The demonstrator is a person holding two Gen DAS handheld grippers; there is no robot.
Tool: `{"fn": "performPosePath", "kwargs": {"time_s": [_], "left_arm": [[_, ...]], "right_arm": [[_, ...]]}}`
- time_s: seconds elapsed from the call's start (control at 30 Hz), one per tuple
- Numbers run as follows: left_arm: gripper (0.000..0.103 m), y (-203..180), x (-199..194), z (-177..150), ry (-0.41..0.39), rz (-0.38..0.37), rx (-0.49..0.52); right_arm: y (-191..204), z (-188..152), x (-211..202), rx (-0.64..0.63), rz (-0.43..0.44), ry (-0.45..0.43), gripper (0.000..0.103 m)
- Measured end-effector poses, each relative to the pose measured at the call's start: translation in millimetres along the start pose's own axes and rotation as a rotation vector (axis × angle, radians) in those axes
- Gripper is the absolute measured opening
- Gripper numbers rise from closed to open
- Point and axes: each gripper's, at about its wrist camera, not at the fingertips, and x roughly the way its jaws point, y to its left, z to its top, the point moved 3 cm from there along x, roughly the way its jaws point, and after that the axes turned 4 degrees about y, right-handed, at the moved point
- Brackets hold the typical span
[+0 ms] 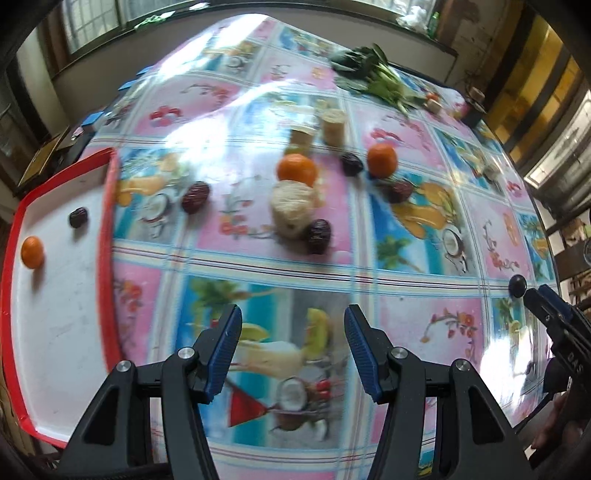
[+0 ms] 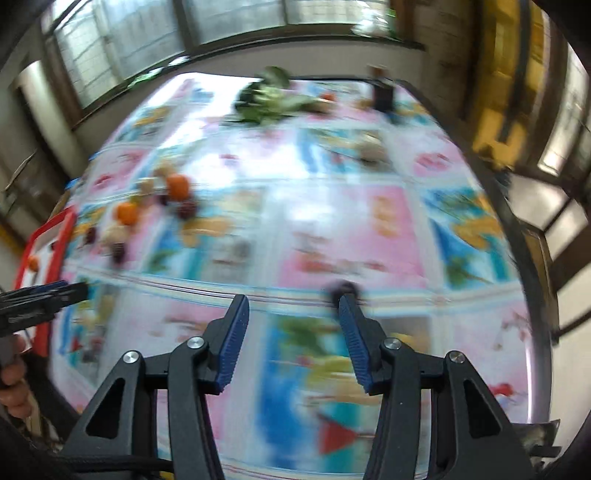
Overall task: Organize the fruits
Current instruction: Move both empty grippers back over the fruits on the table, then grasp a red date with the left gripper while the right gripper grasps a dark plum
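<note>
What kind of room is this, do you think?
Probably a home kitchen or dining area. A table with a glossy fruit-print tablecloth holds leafy greens, oranges and dates, with a red-rimmed tray at its side and barred windows behind.

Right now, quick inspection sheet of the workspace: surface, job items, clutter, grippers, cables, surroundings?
Surface: table under a glossy fruit-print cloth, glare patches.
Job's things: red-rimmed tray at the left edge holds one orange and one date; two oranges and several dates loose mid-table.
Clutter: pale cut chunks, leafy greens at the far side.
Grippers: left gripper open, empty; right gripper open, empty, small dark fruit at one fingertip.
Cables: nothing seen.
Surroundings: windows behind; right view blurred.
</note>
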Motion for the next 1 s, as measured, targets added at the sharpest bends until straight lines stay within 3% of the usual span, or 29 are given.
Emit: {"fn": "performPosePath", "kwargs": {"time_s": [0.13,0.3,0.37,0.43,0.67,1.0], "left_arm": [[0.058,-13,11,3,0.018,0.002,0.019],[0.058,-13,18,5,0.024,0.011,0.019],[0.058,-8,21,8,0.023,0.003,0.007],[0.058,-2,23,11,0.017,-0.015,-0.009],[0.058,7,32,25,-0.009,-0.059,-0.051],[0.053,-16,49,50,-0.001,-0.115,-0.073]], "right_arm": [[-24,-5,20,0.047,0.011,0.050,0.052],[-22,3,35,0.017,0.028,0.024,0.051],[-16,5,38,-0.014,0.015,0.018,0.035],[-15,7,37,-0.041,-0.009,0.003,0.029],[-17,11,38,-0.006,0.066,-0.002,0.029],[-6,14,44,-0.013,0.112,0.021,0.029]]}}
